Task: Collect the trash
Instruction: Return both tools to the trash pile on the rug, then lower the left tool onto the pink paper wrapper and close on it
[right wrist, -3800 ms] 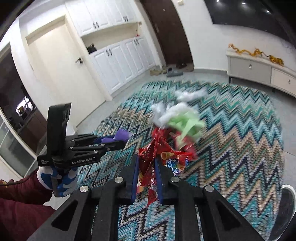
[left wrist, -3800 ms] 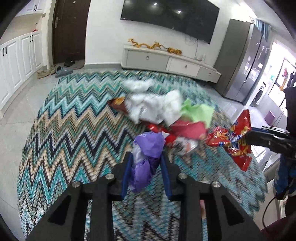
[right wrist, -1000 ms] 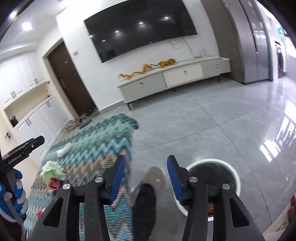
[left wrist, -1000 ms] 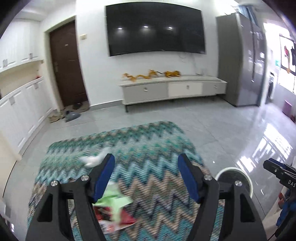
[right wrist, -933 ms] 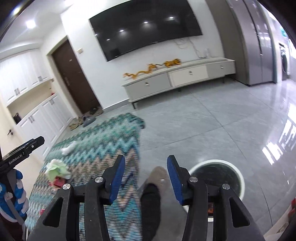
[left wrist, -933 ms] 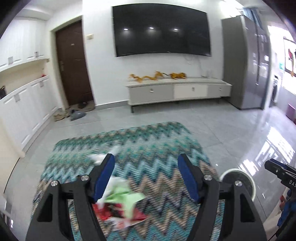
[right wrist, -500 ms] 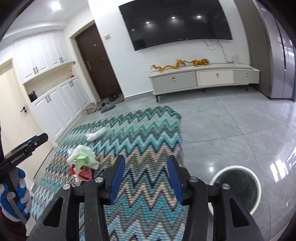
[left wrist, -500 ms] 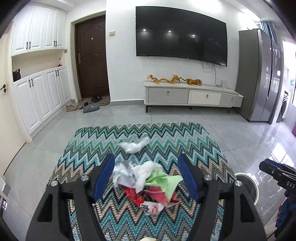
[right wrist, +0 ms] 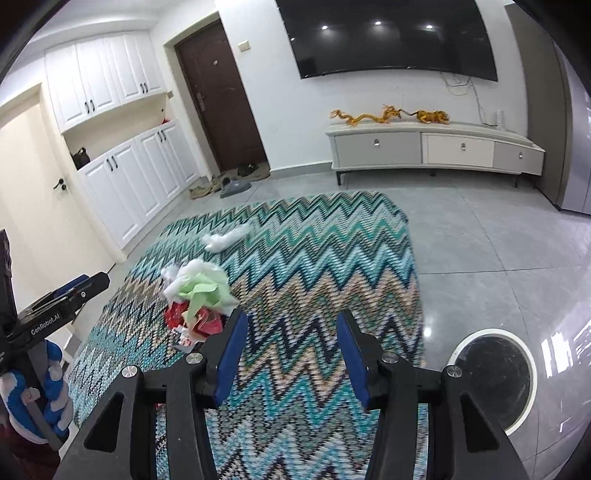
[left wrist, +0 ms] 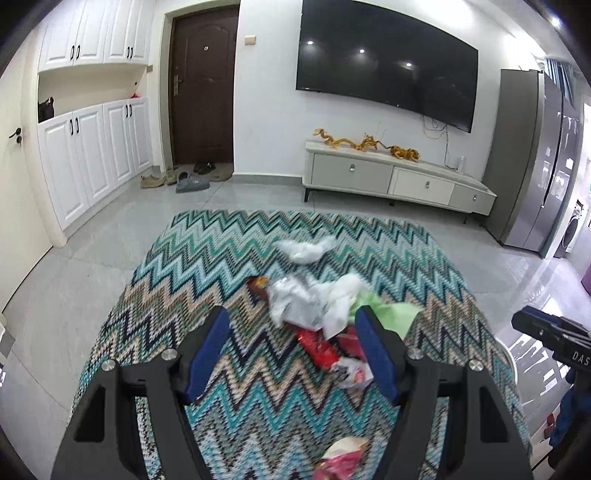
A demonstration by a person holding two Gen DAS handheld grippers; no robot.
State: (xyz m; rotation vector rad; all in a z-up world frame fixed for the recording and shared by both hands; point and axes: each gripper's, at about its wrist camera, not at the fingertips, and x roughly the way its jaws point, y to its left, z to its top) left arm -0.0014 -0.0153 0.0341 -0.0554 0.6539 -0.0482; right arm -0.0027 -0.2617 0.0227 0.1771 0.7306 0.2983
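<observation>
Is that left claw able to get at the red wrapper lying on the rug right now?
Probably yes. The left gripper is open and empty, and the red wrapper lies uncovered on the rug between its fingers, nothing blocking.

Crumpled trash pile (left wrist: 325, 314) on zigzag rug (left wrist: 207, 258)

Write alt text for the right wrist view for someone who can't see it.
Open, empty right tongs hover over a teal zigzag rug, with a pile of crumpled wrappers and tissues ahead to the left and a round white-rimmed trash bin on the grey tile to the right. The left tongs show at the left edge; a wall TV hangs beyond.
</observation>
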